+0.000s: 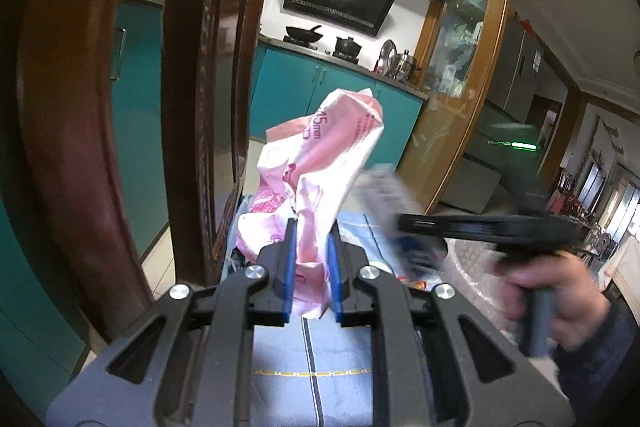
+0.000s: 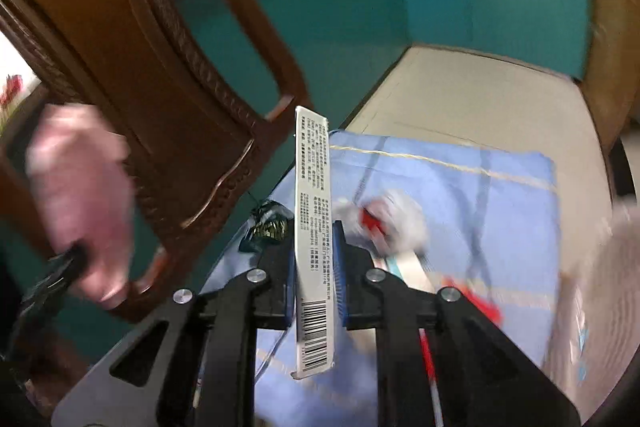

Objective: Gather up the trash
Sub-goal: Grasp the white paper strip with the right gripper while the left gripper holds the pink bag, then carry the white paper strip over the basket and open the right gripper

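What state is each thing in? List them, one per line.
Left claw: shut on pink wrapper.
Pink wrapper: crumpled, held upright above the cloth.
Right claw: shut on white strip.
White strip: flat, held edgewise, barcode end toward the camera.
Blue cloth: spread out, trash lying on it.
Red-and-white wrapper: loose on the cloth, blurred.
Wooden chair: beside the cloth.

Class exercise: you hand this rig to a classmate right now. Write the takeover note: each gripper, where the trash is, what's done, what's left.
Left gripper: jaws shut on the crumpled pink wrapper, lifted above the blue cloth.
Right gripper: jaws shut on the white barcode strip, held edge-on.
Done: two pieces picked up.
Left: a red-and-white scrap, blurred, and a dark wrapper at the cloth's edge remain on the cloth. No bin is in view; both held pieces still need dropping.
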The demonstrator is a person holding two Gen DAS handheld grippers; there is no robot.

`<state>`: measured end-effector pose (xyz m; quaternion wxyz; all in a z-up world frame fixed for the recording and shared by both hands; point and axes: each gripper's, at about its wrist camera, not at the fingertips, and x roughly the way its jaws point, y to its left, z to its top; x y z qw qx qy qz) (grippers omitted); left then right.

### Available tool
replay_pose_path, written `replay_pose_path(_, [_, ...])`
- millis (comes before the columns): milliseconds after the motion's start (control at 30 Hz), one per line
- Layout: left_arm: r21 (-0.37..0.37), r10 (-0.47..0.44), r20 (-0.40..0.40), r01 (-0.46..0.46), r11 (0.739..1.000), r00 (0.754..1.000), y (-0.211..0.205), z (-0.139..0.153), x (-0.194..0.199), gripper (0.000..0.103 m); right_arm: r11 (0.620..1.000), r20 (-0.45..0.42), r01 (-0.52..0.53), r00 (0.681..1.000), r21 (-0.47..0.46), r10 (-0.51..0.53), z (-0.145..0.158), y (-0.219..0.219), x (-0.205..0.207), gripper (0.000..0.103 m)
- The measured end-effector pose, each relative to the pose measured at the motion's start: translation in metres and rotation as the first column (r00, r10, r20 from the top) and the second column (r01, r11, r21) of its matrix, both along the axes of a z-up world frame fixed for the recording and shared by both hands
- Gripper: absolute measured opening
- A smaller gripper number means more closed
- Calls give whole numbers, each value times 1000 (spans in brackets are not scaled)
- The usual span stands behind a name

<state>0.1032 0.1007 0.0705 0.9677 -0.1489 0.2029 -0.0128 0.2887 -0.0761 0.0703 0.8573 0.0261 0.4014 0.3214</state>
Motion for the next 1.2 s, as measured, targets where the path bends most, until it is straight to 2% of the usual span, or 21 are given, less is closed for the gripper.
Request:
replay_pose_path(67, [2, -11, -28, 11, 1000, 1000, -3, -3, 5, 17, 997, 24, 70, 997, 23, -71, -1, -30, -32, 16])
replay_pose_path(167, [5, -37, -86, 37, 999, 996, -14, -10, 13, 16, 986, 88, 164, 982, 13, -165, -9, -58, -75, 16])
replay_pose_path(233, [10, -49, -132, 51, 999, 990, -23, -17, 16, 16, 977, 96, 214, 972, 9, -214, -21, -70, -98, 16])
replay_pose_path(367, [37, -64, -200, 73, 997, 978, -43, -30, 18, 14, 973, 165, 222, 964, -63, -210, -27, -65, -124, 16])
replay_pose_path(533, [140, -12, -230, 45, 989, 973, -63, -36, 26, 14, 974, 175, 222, 961, -36, -213, -20, -63, -135, 16])
replay_pose_path(700, [180, 2, -252, 45, 983, 968, -72, -42, 32, 14, 973, 171, 227, 961, -39, -217, -27, -66, -139, 16])
replay_pose_path(933, [215, -7, -240, 60, 975, 971, -82, -47, 24, 14, 967, 176, 252, 953, -22, -245, -22, -73, -135, 16])
replay_pose_path(1200, [208, -9, -244, 62, 976, 970, -79, -49, 23, 14, 969, 169, 245, 957, -36, -236, -25, -73, -134, 16])
